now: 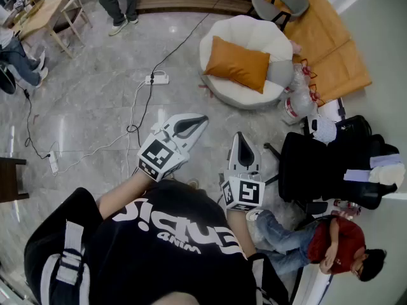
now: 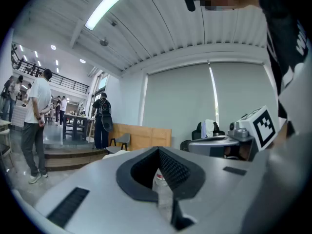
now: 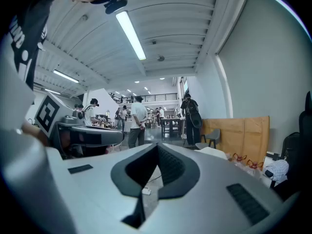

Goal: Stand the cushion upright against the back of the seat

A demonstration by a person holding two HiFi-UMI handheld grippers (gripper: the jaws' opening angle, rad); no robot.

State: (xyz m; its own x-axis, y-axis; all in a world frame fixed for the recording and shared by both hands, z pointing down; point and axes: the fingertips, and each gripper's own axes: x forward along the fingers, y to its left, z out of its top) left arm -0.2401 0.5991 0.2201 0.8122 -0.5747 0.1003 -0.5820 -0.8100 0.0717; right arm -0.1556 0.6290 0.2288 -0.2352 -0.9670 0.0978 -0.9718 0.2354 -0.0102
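An orange cushion [image 1: 240,63] lies flat on the round white seat [image 1: 273,38] at the top middle of the head view. My left gripper [image 1: 198,121] hovers over the marble floor, well short of the seat, shut and holding nothing. My right gripper [image 1: 240,138] hangs beside it, nearer me, also shut and bare. In the left gripper view the left gripper [image 2: 157,195] shows closed jaws, with a strip of the white seat [image 2: 115,153] just above them. In the right gripper view the right gripper [image 3: 144,199] is closed too, the seat [image 3: 212,152] peeping over it.
A power strip [image 1: 157,78] and cables cross the floor left of the seat. Plastic bottles [image 1: 296,103] stand by the seat's right side. A black chair with bags [image 1: 331,161] and a seated person [image 1: 318,240] are at right. Other people stand near a wooden table [image 1: 44,11].
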